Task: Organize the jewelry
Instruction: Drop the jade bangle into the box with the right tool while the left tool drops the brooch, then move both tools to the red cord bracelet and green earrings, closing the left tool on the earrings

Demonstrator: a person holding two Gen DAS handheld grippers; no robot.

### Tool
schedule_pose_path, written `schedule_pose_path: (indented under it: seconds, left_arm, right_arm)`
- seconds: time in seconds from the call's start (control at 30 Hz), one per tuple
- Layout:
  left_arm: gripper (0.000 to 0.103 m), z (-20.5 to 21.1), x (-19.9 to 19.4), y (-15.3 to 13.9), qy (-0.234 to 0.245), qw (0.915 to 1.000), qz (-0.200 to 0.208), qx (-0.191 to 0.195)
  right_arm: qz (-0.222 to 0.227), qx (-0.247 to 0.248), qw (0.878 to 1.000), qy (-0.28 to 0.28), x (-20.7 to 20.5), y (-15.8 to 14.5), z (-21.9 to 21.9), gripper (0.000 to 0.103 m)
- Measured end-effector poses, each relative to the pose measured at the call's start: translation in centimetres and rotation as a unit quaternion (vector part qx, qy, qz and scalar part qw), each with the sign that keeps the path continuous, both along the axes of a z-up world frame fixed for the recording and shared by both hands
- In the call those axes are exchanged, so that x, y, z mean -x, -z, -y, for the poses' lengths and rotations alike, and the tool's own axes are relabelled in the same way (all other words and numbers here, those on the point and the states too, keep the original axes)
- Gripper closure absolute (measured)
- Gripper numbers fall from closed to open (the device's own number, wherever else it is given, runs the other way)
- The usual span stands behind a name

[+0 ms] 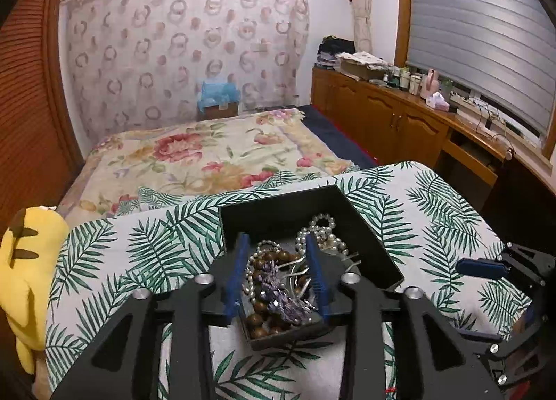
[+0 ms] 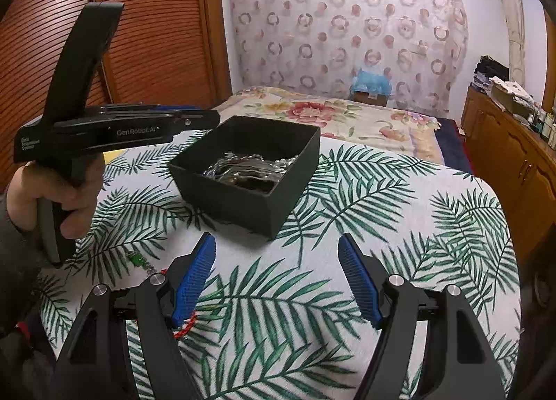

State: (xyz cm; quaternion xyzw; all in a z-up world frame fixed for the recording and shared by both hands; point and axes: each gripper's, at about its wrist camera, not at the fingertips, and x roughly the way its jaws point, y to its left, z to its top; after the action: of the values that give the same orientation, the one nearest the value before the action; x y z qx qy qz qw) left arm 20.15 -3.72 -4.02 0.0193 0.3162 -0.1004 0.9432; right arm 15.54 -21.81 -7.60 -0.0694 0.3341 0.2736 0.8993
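Observation:
A black open box (image 1: 365,226) stands on the palm-leaf cloth and holds a tangle of jewelry: white pearl strands (image 1: 323,230), a brown wooden bead bracelet (image 1: 267,261) and a purple tassel (image 1: 285,296). My left gripper (image 1: 278,278) hovers over the box with its blue fingers open around the beads and tassel, gripping nothing. In the right wrist view the box (image 2: 243,191) sits ahead of my right gripper (image 2: 276,282), which is open and empty above the cloth. The left gripper (image 2: 114,129) shows there beside the box. A green piece (image 2: 139,261) and a red piece (image 2: 184,327) lie on the cloth.
The table with the palm-leaf cloth (image 2: 382,226) stands by a bed with a floral blanket (image 1: 208,157). A yellow plush toy (image 1: 24,271) sits at the left edge. Wooden cabinets (image 1: 399,122) with clutter run along the right. A slatted wooden door (image 2: 156,35) is on the left.

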Motion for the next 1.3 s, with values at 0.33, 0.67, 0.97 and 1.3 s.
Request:
schedule_pose_path:
  seconds: [0.33,0.67,0.97,1.3]
  left_arm:
    - [0.024,-1.4,3.9,1.2,0.007,0.9999,-0.004,-0.012]
    - [0.013,-3.3,6.0,4.8,0.024,0.997,-0.061,-0.04]
    - [0.012,-4.4,6.1,7.2,0.035,0.9922,-0.106,-0.055]
    - [0.008,-4.8,5.9,8.1,0.05,0.9894,-0.124,-0.056]
  right_arm:
    - [0.007,-0.011,1.0,-0.022,3.3,0.4,-1.0,0.028]
    - [-0.037,0.028,0.996,-0.074,4.1,2.5,-3.5,0.056]
    - [-0.065,0.072,0.992,-0.087,3.7,4.2,-4.8,0.09]
    - [-0.033,0.078,0.994,-0.066,3.9,3.5,-3.3,0.101]
